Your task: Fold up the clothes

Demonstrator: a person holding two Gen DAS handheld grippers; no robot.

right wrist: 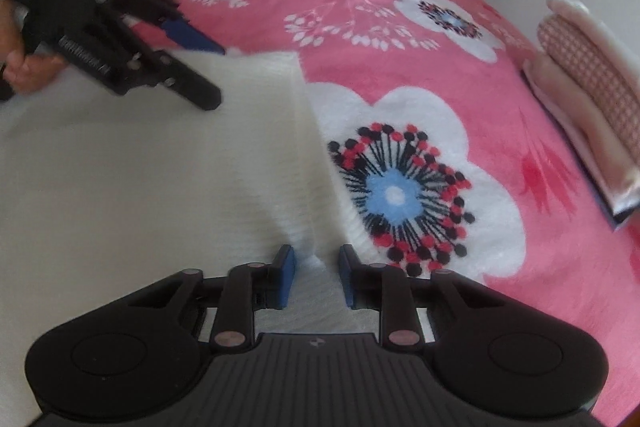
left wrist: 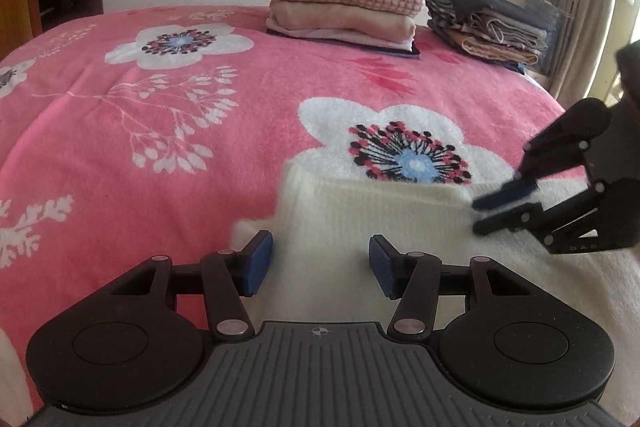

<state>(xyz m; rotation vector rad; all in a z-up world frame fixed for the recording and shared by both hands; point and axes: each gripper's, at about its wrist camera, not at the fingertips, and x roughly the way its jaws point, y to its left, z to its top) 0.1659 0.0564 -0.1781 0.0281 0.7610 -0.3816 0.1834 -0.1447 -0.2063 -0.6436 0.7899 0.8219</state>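
A cream garment lies flat on the pink floral blanket, its far edge against a big white flower. The right gripper has its jaws narrowed on a ridge of that edge. The left gripper hovers half open over the garment, gripping nothing. Beyond the flower sit two folded stacks.

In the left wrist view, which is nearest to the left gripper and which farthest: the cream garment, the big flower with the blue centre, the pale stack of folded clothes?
1. Cream garment: directly before the left gripper, between its fingers.
2. Big flower: just beyond the garment's far edge, slightly right.
3. Pale stack: at the bed's far side.
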